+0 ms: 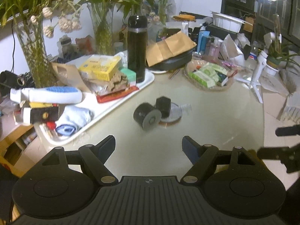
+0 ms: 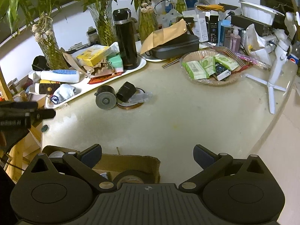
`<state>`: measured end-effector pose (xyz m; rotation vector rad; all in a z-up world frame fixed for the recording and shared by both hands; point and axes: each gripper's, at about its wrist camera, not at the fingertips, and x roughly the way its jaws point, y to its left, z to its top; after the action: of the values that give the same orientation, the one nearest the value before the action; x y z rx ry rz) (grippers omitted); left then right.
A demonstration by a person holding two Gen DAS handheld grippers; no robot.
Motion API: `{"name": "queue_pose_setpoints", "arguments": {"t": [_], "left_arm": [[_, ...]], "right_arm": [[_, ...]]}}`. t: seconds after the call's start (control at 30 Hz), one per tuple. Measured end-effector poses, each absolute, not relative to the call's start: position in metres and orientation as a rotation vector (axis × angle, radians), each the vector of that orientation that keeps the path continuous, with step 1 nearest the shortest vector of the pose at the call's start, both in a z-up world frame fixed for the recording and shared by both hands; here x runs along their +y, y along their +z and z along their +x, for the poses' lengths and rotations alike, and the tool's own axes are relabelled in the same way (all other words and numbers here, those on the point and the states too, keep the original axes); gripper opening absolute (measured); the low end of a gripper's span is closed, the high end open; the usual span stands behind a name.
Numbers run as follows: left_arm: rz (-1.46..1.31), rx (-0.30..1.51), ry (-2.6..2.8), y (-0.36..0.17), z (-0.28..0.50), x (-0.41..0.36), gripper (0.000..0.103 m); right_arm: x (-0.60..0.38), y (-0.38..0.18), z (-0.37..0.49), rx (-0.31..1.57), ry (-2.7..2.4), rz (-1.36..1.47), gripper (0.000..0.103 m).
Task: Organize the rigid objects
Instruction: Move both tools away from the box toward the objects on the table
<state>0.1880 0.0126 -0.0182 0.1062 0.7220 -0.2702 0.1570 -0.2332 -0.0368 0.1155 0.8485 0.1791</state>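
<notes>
A black cylinder with a grey end face lies on its side on the pale table. Beside it a black hexagonal block rests on a round flat disc, with a clear plastic piece next to it. My left gripper is open and empty, short of the cylinder. My right gripper is open and empty above a cardboard box that holds a roll of tape. The left gripper also shows at the left edge of the right wrist view.
A white tray on the left is piled with boxes, a bottle and cloth. On it stands a tall black flask. A basket of green packets and a white tripod stand to the right. Glass vases with plants line the back.
</notes>
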Motion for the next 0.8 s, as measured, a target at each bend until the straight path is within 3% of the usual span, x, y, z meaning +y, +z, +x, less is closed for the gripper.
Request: {"name": "queue_pose_setpoints", "arguments": {"t": [0.8], "left_arm": [[0.221,0.708,-0.35,-0.054,0.26,-0.006,0.078]], "right_arm": [[-0.232,-0.031,0.154,0.84,0.202,0.153,0.103]]}}
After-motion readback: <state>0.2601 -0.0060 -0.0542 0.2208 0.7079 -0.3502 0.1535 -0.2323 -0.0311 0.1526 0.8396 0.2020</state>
